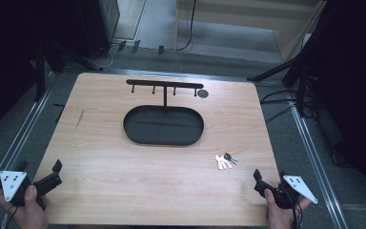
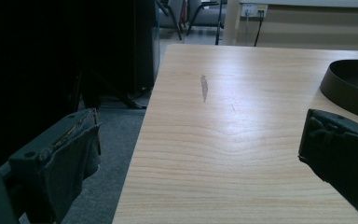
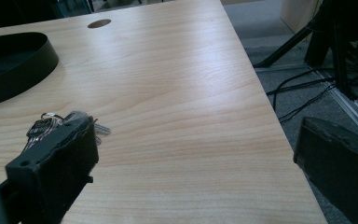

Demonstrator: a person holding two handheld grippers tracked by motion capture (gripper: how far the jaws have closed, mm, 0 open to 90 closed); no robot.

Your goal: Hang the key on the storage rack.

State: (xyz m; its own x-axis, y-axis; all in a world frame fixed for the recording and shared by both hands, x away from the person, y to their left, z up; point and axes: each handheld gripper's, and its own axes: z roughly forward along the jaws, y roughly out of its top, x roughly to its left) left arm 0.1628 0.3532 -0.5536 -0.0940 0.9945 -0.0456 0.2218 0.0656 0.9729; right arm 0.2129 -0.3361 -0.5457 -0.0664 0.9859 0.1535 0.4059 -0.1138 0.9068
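**High view: both grippers held apart at the near corners of a wooden table**

High view is taken up by a pale wooden table [image 1: 124,157]. At its middle an oval black tray [image 1: 138,136] is set, from which a thin post rises to a hook bar [image 1: 164,84]. A round grommet hole [image 1: 203,93] is seen just right of the bar.

At the near left corner the left gripper [image 1: 45,179] is held in a hand [image 1: 26,210], its jaws spread wide with nothing between them. At the near right corner the right gripper [image 1: 269,183] is held likewise, jaws apart and empty.

A bunch of keys [image 1: 225,160] lies flat on the table, between the tray and the right gripper, touching neither.
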